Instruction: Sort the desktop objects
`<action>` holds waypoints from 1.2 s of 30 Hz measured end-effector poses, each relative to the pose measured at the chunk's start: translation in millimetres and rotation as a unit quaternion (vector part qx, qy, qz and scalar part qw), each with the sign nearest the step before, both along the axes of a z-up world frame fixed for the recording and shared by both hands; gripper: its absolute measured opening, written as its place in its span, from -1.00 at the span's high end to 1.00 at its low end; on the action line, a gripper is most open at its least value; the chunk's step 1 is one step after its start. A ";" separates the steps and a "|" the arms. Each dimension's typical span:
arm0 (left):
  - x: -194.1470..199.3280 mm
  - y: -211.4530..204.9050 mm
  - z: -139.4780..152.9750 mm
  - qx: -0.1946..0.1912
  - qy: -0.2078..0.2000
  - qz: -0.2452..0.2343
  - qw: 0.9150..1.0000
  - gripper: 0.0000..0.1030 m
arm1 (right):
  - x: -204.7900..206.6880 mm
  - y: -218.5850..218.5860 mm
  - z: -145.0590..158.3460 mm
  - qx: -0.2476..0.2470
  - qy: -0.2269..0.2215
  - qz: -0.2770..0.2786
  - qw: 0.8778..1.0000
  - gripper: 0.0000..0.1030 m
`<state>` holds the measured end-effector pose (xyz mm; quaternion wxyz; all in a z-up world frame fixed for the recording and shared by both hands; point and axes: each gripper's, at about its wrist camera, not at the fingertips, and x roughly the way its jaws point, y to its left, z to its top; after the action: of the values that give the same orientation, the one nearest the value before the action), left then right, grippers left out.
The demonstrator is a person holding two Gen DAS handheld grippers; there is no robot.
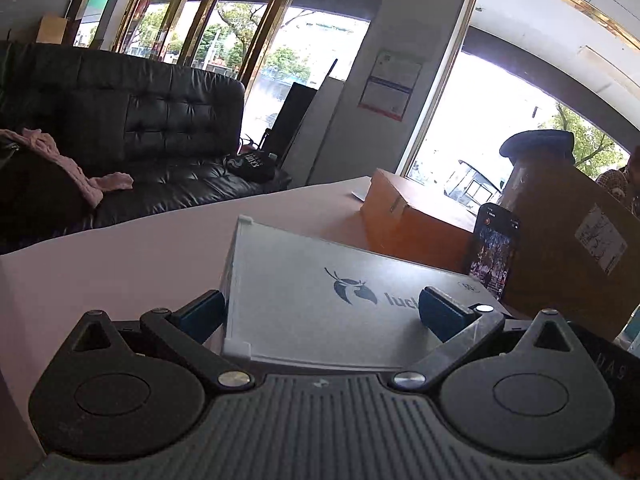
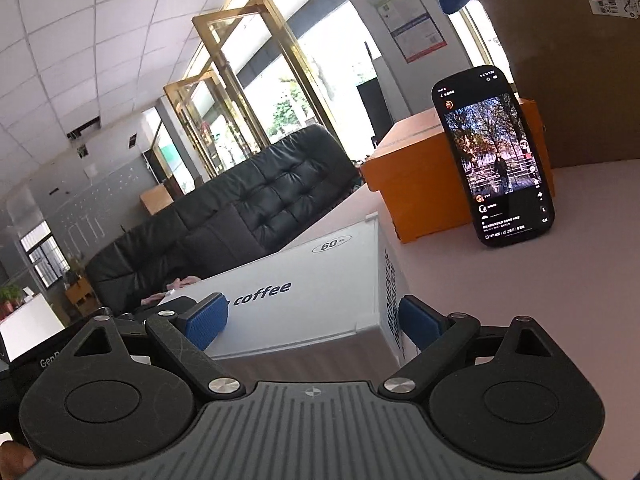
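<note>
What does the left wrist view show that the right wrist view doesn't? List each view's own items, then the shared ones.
Only the left wrist view: the deer logo on the white coffee box, a pink cloth on the black sofa, and the left gripper, open around the box.

Only the right wrist view: the words "coffee" and "60" on the box, the ceiling tiles, and the right gripper, open around the box's corner.

Both: the box, the lit phone leaning upright, the orange box, the sofa, and the pink tabletop.

- White box (image 2: 304, 304): "coffee" and "60" in an oval on its top; the left wrist view shows "luck" beside a deer-head logo.
- Black device (image 2: 44, 354): "Gen".
</note>
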<state>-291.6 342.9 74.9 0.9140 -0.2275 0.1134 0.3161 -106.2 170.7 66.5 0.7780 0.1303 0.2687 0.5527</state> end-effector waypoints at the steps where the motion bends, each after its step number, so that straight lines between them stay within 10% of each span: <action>1: 2.4 -0.6 2.4 -0.003 0.008 0.004 1.000 -1.00 | -1.8 1.3 0.1 -0.001 -0.003 0.000 1.000 -0.80; 5: 8.0 -15.4 26.1 0.031 0.063 0.045 0.996 -1.00 | -9.1 6.3 0.5 -0.004 -0.017 0.000 1.000 -0.86; 9: 9.7 -55.5 57.3 0.157 0.033 0.093 0.983 -1.00 | -20.9 -15.8 19.6 0.012 -0.094 -0.052 0.994 -1.00; 18: 69.2 -157.8 82.8 0.255 -0.049 -0.050 0.964 -1.00 | -0.1 -100.8 33.7 0.002 -0.183 -0.165 0.969 -1.00; 27: 179.5 -251.5 69.1 0.205 -0.067 -0.217 0.952 -1.00 | 42.7 -236.7 21.6 -0.015 -0.143 -0.360 0.922 -1.00; 36: 277.4 -335.6 39.3 0.190 -0.016 -0.348 0.918 -1.00 | 71.1 -340.3 -4.6 -0.080 -0.126 -0.508 0.848 -1.00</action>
<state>-14.2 7.4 114.2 0.9941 -0.0004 0.1081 -0.0099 -35.1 -169.6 61.9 0.9850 0.1156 0.1078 0.0686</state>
